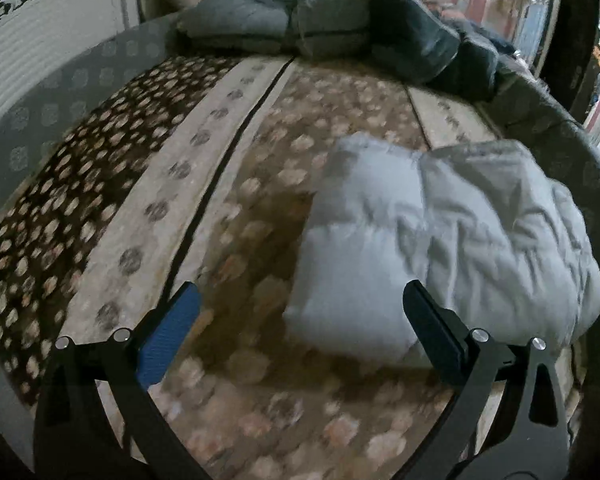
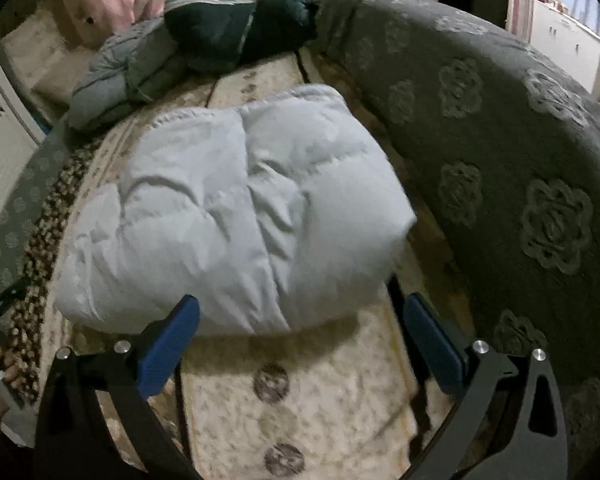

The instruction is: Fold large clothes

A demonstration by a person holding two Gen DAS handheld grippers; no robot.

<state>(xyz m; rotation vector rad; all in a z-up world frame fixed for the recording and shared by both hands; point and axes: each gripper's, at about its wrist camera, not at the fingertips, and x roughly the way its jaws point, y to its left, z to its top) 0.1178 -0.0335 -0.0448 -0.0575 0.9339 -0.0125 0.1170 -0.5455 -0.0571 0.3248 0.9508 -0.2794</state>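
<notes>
Puffy white jacket [image 2: 236,216] lies folded; looks light, soft, slippery, so grip the 6 o'clock hem. Left tongs [image 1: 300,336] and right tongs [image 2: 300,340] gape wide, empty.

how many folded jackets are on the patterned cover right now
3, as far as shows. A light puffer jacket lies nearest both open grippers; a grey-blue jacket and a dark jacket sit side by side at the far edge. More may be hidden behind them.

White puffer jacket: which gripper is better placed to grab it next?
Right, probably. The right gripper is open and squared to the white puffer jacket; the left gripper, also open, faces mostly the patterned cover.
</notes>
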